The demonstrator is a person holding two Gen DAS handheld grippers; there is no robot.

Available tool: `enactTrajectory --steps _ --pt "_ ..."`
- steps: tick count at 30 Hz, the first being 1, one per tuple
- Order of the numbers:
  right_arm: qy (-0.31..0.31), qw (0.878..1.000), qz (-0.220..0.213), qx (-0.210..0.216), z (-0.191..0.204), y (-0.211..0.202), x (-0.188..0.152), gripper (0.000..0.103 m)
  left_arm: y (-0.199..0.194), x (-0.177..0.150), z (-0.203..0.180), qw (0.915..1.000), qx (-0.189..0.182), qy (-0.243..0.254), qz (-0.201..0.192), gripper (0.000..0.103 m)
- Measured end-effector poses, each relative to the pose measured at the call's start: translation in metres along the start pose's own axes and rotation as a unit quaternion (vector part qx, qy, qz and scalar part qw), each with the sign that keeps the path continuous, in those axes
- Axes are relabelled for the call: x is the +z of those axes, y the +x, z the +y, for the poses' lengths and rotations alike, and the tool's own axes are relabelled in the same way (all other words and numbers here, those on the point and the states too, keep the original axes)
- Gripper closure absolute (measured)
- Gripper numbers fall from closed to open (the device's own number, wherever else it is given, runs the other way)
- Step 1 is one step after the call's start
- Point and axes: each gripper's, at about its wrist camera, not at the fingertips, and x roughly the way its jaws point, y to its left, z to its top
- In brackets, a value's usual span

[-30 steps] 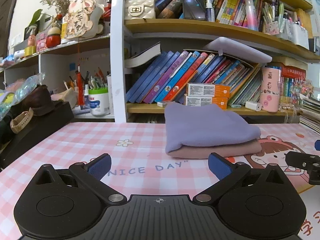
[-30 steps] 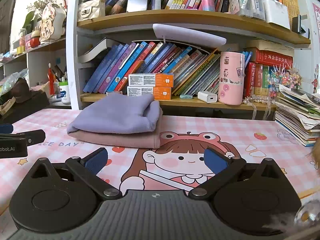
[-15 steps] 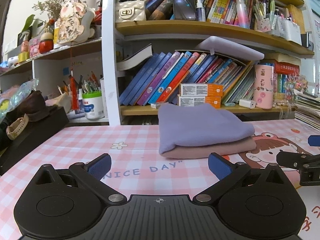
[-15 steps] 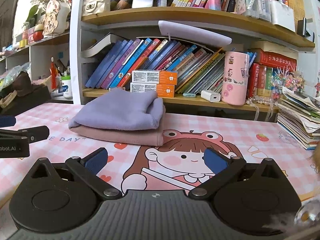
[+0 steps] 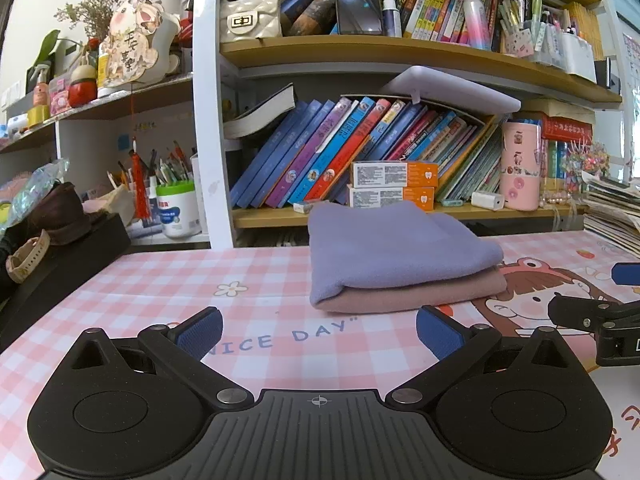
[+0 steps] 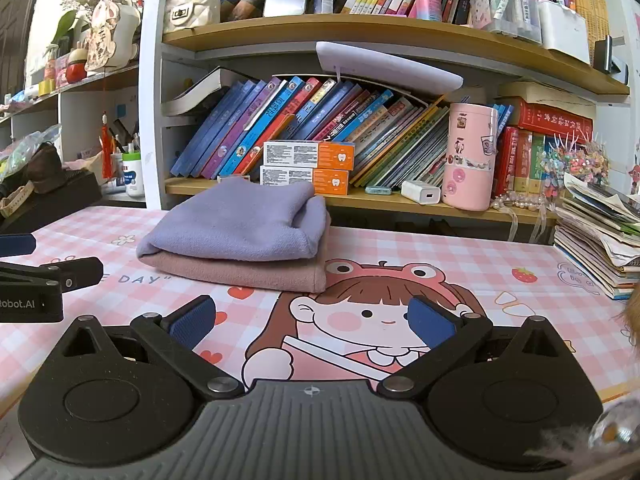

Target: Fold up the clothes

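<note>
Pink checked table across the whole foreground, cartoon print underneath, crowded bookshelf behind. Near the table's middle, two folded garments stacked: lilac cloth on top, pink cloth beneath, edges roughly aligned, fold rounded toward the left in the left wrist view. Looks finished, judging by the neat stack. Left claw low over the table, fingers spread wide, holding nothing, short of the stack. Right claw likewise spread and empty, over the cartoon girl, stack ahead and to its left. Paper pile at the right table edge, well apart.

Risks from here: nudging the stack with a spread finger on any forward move, sliding the lilac layer off the pink. Pinching only the top layer and undoing the fold. Clipping one claw against the other, since both sit close side by side.
</note>
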Motion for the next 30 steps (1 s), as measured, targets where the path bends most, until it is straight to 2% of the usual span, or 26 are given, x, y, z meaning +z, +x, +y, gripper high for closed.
enactTrajectory --steps 30 --pt "0.001 1.0 0.0 0.0 0.0004 0.0 0.0005 0.0 0.0003 0.0004 -0.0028 1.0 0.002 0.008 0.002 0.0"
